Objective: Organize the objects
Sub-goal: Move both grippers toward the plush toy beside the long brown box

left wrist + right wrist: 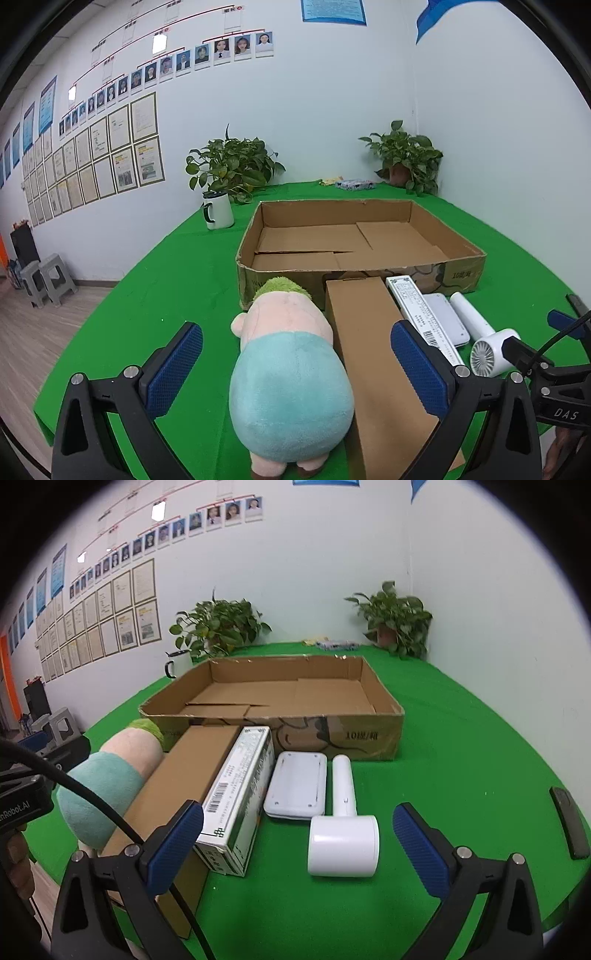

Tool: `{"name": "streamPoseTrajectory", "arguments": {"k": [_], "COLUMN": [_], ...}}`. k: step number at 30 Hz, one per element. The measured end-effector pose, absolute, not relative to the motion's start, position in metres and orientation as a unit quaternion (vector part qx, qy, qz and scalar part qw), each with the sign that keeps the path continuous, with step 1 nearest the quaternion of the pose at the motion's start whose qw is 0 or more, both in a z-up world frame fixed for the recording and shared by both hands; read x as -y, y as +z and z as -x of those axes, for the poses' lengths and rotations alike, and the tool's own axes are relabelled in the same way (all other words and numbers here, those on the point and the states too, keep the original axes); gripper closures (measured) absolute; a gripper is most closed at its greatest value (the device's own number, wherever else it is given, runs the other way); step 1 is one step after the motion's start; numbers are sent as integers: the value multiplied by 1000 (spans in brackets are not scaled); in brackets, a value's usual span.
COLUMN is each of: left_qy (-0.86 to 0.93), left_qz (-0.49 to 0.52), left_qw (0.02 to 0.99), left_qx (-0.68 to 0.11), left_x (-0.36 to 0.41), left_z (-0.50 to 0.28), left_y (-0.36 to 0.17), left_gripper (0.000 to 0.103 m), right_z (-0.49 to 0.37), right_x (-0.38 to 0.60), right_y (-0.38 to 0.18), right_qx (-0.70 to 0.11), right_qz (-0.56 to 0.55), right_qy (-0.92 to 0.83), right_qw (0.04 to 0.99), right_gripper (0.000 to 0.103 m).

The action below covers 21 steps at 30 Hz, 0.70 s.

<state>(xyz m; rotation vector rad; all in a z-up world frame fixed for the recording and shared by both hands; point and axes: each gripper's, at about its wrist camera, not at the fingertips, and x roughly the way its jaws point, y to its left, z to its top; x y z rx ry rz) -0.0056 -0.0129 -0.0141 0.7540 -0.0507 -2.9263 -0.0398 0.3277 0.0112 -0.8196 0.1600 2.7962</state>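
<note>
Lying lengthwise, plush toy [288, 365] heads toward cardboard tray [469, 275].

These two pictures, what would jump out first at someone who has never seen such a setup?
Probably the plush toy, pink with a teal bottom, lying right between the open left claw's blue pads. Behind it sits a big, shallow cardboard box, nothing inside, on the bright green table. In front of the open right claw lies a white handheld fan, beside a white case and a long printed carton.

Left gripper [296, 364], right gripper [297, 843] agape
</note>
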Motion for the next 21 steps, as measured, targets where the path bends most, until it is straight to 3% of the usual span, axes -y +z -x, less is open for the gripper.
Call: {"name": "streamPoseTrajectory", "arguments": {"k": [6,7,21], "left_qy": [-967,-967,-956], "left_qz": [-250,-249,-288], "left_qw": [52,-32,-46], "left_qx": [19,38,31], "left_x": [10,9,4], "left_z": [2,2,10], "left_y": [-7,-6,-7], "left_gripper": [0,0,1], "right_z": [39,41,57], "right_x": [-334,-335,-329], "right_y": [14,14,8], "right_qx": [-65,-68,-50], "right_qz": [294,297,329], "right_qy": [945,944,937], "right_qw": [129,128,108], "right_gripper": [1,1,1]}}
